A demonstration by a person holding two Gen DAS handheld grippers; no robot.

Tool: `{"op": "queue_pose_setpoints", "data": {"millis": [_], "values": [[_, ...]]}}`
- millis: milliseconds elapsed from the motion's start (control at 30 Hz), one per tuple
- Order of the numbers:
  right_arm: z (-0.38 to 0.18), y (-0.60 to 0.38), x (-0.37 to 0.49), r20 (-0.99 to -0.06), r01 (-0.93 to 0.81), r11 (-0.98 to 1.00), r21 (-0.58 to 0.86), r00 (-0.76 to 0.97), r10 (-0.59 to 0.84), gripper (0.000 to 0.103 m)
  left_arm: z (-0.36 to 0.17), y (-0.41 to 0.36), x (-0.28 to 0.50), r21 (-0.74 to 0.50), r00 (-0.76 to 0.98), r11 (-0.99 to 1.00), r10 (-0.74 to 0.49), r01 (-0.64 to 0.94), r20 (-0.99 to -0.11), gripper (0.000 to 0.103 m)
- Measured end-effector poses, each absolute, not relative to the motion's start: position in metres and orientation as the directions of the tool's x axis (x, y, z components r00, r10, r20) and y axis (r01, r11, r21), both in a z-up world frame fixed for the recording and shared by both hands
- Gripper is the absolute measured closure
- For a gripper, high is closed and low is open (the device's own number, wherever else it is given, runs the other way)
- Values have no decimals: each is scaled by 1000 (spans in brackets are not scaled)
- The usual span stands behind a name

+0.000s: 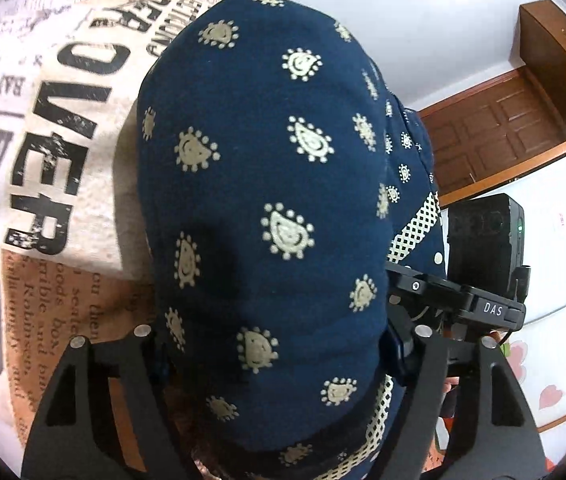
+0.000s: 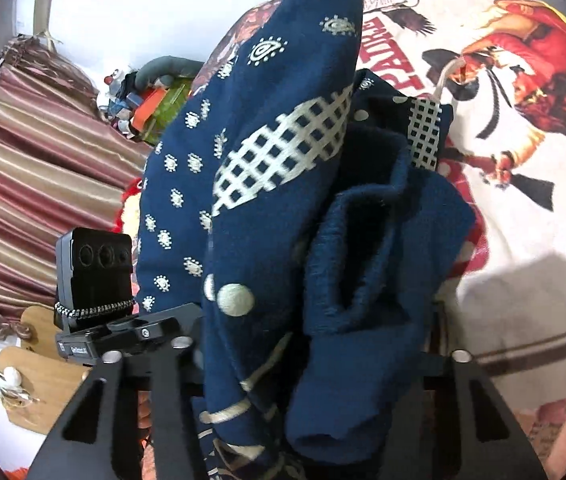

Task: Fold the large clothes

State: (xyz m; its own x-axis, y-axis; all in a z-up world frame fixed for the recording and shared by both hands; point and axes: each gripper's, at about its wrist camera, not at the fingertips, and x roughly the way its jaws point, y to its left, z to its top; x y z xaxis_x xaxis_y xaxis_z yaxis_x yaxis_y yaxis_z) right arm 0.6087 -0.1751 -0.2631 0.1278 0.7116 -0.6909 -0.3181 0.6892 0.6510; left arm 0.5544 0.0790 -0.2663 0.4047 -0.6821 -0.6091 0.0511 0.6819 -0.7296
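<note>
1. Between the left gripper (image 1: pixel 279 420) fingers, one navy garment (image 1: pixel 267 184) with a cream paisley print fills the middle of the left wrist view; the fabric runs from the gripper base up and away toward the top of the view, long axis roughly vertical in the picture.
2. Left fingers (image 1: pixel 95 412): two, standing wide with cloth bunched between them; whether the pads press on the cloth cannot be told, since the fabric hides them.
3. In the right wrist view the same navy garment (image 2: pixel 283 184) hangs bunched in one thick fold, cream lattice band across it, one large cream dot low down; long axis again bottom to top, leaning slightly left.
4. Right gripper (image 2: pixel 303 420): two fingers (image 2: pixel 111 412), folds of cloth piled between them; grip cannot be told, pads are covered.
5. Under the garment lies a printed bedspread (image 1: pixel 43 168), newspaper-style lettering in the left view, a cowboy figure on it in the right view.
6. One brown door (image 1: pixel 507 132) at upper right of the left view; one striped curtain (image 2: pixel 39 168) at left of the right view.
7. One black camera block (image 1: pixel 483 236) rides on the right gripper, seen from the left.
</note>
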Motion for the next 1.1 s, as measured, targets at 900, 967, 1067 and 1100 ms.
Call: {"op": "queue_pose_setpoints", "data": {"millis": [900,967,1067,1100], "values": [[-111,-26,492,-657,-522,632,572,169,735,71,-144,192,430,-650,572,755,-573,90,-587,31],[-113,-10,483,-660,-524,629,574,158,734,71,-149,205,419,-653,573,754,-565,67,-594,31],[-121,15,467,-671,-521,626,580,130,730,71,-162,231,400,-663,566,748,-560,31,-605,31],[-128,26,460,-676,-517,625,585,115,728,71,-169,238,394,-666,562,746,-559,19,-610,31]]}}
